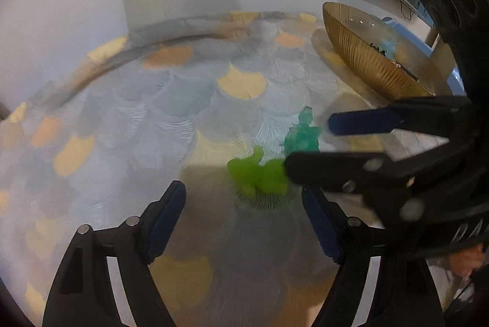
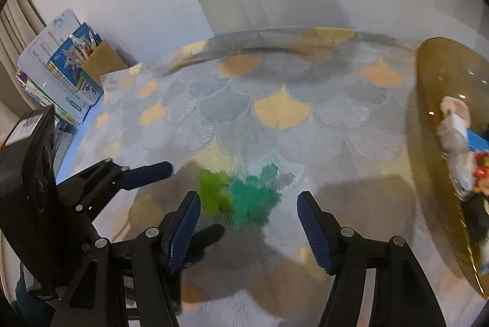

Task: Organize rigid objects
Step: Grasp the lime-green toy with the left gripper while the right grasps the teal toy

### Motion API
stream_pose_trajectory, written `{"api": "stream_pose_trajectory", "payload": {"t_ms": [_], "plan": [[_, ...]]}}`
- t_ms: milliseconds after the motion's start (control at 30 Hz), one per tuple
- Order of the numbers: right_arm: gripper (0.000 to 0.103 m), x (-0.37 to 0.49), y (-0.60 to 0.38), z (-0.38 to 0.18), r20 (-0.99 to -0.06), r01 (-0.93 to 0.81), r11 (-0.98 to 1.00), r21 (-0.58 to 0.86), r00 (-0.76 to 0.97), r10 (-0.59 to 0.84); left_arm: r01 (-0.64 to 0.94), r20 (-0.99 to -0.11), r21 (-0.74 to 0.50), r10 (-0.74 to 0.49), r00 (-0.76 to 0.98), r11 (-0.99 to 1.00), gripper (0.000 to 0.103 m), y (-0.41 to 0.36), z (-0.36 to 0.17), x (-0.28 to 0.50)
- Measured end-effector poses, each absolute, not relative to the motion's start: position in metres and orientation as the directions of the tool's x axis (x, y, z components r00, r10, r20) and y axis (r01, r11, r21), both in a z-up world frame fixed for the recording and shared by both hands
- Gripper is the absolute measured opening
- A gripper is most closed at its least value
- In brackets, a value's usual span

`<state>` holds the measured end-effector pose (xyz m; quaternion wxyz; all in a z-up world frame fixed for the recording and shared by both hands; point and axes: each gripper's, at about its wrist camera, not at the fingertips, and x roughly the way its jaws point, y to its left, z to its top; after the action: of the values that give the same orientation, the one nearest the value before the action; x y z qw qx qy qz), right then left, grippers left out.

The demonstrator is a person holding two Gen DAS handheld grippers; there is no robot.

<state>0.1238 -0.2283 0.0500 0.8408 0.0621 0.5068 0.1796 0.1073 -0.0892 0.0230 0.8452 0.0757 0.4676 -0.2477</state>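
Two small translucent toys lie side by side on the fan-patterned tablecloth (image 1: 152,128): a lime-green one (image 1: 259,174) (image 2: 214,189) and a teal one (image 1: 302,134) (image 2: 253,198). My left gripper (image 1: 244,204) (image 2: 197,198) is open, with the green toy just ahead between its blue pads, untouched. My right gripper (image 2: 249,198) (image 1: 308,146) comes in from the right, also open; the teal toy sits between its fingers with a gap on each side. Both views are motion-blurred.
An amber ribbed glass bowl (image 1: 366,67) (image 2: 428,113) with several small figures inside stands at the right. A stack of books and boxes (image 2: 67,76) sits off the table's left end. A white wall and a white post (image 2: 214,6) stand behind the far edge.
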Motion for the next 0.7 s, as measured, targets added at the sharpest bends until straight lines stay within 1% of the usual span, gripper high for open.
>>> {"api": "stream_pose_trajectory", "payload": {"t_ms": [67, 100, 133, 167, 200, 233, 400, 467, 533, 600, 667, 700], "plan": [[0.05, 0.129, -0.227, 0.045, -0.828, -0.253, 0.924, 0.287, 0.419, 0.372, 0.497, -0.822, -0.114, -0.363, 0.439, 0.86, 0.075, -0.093, 0.021, 0.111], [0.043, 0.131, -0.226, 0.043, -0.827, -0.257, 0.923, 0.285, 0.421, 0.373, 0.502, -0.819, -0.119, -0.371, 0.438, 0.856, 0.071, -0.095, 0.021, 0.113], [0.038, 0.132, -0.227, 0.039, -0.824, -0.264, 0.919, 0.292, 0.419, 0.382, 0.51, -0.815, -0.126, -0.382, 0.436, 0.851, 0.064, -0.097, 0.021, 0.113], [0.036, 0.133, -0.228, 0.037, -0.823, -0.266, 0.917, 0.297, 0.415, 0.387, 0.521, -0.812, -0.137, -0.397, 0.428, 0.842, 0.057, -0.098, 0.022, 0.114], [0.031, 0.133, -0.231, 0.036, -0.82, -0.263, 0.919, 0.293, 0.424, 0.383, 0.535, -0.81, -0.138, -0.406, 0.423, 0.834, 0.042, -0.1, 0.023, 0.112], [0.03, 0.132, -0.235, 0.036, -0.815, -0.256, 0.921, 0.295, 0.435, 0.382, 0.541, -0.811, -0.13, -0.403, 0.425, 0.831, 0.04, -0.102, 0.023, 0.11], [0.03, 0.117, -0.254, 0.044, -0.78, -0.247, 0.899, 0.361, 0.448, 0.436, 0.555, -0.774, -0.169, -0.459, 0.437, 0.814, 0.039, -0.102, 0.036, 0.089], [0.03, 0.103, -0.254, 0.053, -0.774, -0.262, 0.901, 0.344, 0.464, 0.431, 0.565, -0.762, -0.152, -0.461, 0.455, 0.811, 0.039, -0.105, 0.045, 0.072], [0.03, 0.085, -0.251, 0.063, -0.774, -0.283, 0.912, 0.297, 0.487, 0.404, 0.574, -0.751, -0.148, -0.469, 0.465, 0.805, 0.039, -0.107, 0.051, 0.056], [0.03, 0.066, -0.249, 0.072, -0.771, -0.297, 0.915, 0.271, 0.502, 0.392, 0.578, -0.742, -0.165, -0.486, 0.461, 0.799, 0.039, -0.105, 0.057, 0.044], [0.03, 0.053, -0.252, 0.077, -0.764, -0.299, 0.909, 0.29, 0.5, 0.408, 0.591, -0.728, -0.173, -0.506, 0.463, 0.788, 0.039, -0.102, 0.062, 0.027], [0.03, 0.045, -0.256, 0.078, -0.756, -0.294, 0.898, 0.327, 0.489, 0.435, 0.593, -0.723, -0.178, -0.513, 0.462, 0.786, 0.039, -0.101, 0.062, 0.021]]}}
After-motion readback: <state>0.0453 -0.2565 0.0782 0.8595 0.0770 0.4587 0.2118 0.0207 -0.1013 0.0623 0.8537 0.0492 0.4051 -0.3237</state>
